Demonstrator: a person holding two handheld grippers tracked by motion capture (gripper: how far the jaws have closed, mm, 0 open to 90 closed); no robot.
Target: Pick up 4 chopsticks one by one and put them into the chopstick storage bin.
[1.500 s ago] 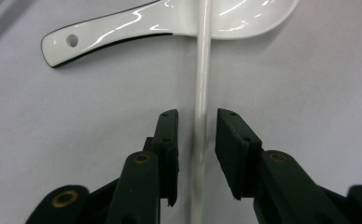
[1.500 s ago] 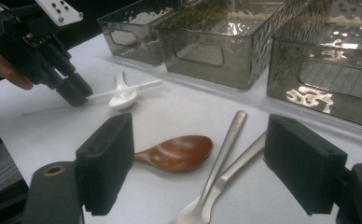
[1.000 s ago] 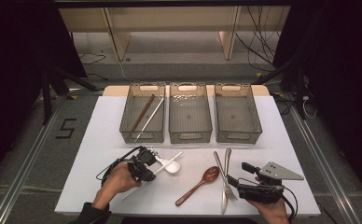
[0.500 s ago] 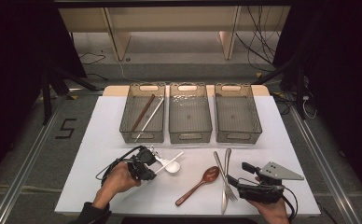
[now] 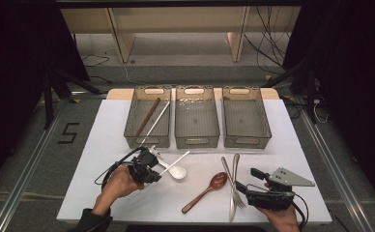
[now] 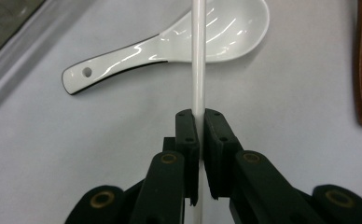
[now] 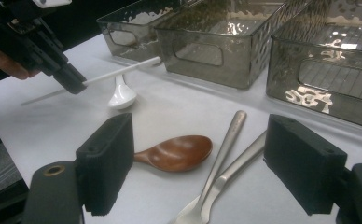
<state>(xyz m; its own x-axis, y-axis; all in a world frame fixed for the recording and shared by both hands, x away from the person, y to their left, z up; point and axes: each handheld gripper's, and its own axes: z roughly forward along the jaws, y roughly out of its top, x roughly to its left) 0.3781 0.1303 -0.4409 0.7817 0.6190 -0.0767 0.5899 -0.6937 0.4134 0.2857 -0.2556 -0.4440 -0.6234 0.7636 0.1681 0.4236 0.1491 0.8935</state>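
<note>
Left gripper (image 5: 152, 170) clamps a white chopstick (image 6: 198, 56) just above the white bench (image 5: 108, 125), over a white ceramic spoon (image 5: 176, 170).
Right gripper (image 5: 247, 186) rests released near a fork (image 5: 234, 193); three grey bins (image 5: 196, 141) line the bench's far edge, dark room beyond.

Three grey bins (image 5: 197, 122) in row at far side of table; brown and white chopsticks (image 5: 148, 118) in leftmost. Wooden spoon (image 5: 206, 191), metal fork (image 5: 234, 186) near front edge.
</note>
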